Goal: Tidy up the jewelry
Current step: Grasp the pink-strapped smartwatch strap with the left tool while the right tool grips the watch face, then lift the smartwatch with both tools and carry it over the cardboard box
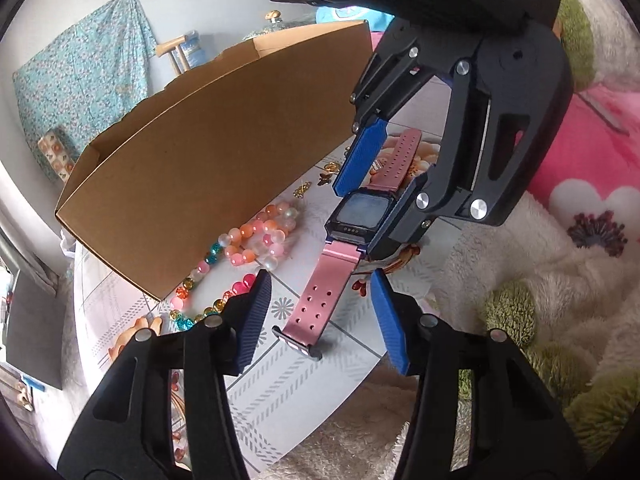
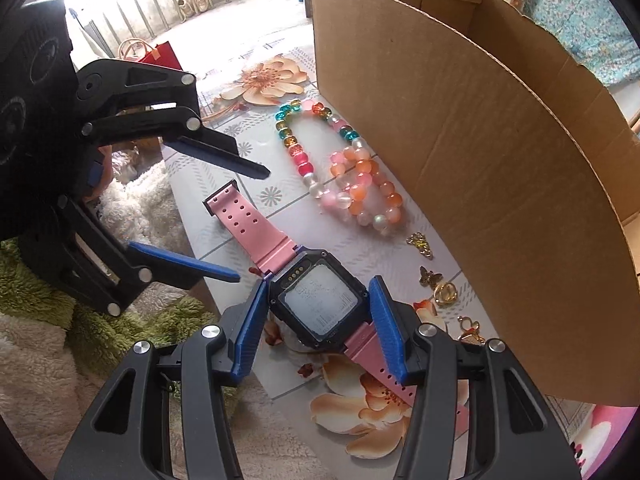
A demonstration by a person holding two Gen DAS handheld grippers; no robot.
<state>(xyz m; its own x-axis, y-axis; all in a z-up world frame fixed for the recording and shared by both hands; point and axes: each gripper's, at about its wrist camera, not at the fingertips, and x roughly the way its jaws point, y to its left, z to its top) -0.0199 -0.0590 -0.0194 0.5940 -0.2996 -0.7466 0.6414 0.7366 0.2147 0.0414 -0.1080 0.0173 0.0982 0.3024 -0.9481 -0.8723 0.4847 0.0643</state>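
Note:
A pink-strapped smartwatch [image 1: 358,212] [image 2: 318,298] lies flat on the floral tabletop. My right gripper [image 2: 318,292] [image 1: 370,190] straddles the watch body with a blue pad close on each side. I cannot tell whether the pads touch it. My left gripper [image 1: 320,284] [image 2: 252,220] is open and empty over the strap's free end. Bead bracelets [image 1: 256,236] [image 2: 356,188] lie beside the cardboard box [image 1: 216,160] [image 2: 480,140]. Small gold earrings [image 2: 434,284] lie along the box wall.
The small table [image 1: 304,376] [image 2: 224,236] has a flower-pattern cloth. A fluffy white and green blanket [image 1: 540,300] [image 2: 60,340] lies off its edge. A pink flowered blanket [image 1: 580,184] is behind. The box stands close along the jewelry.

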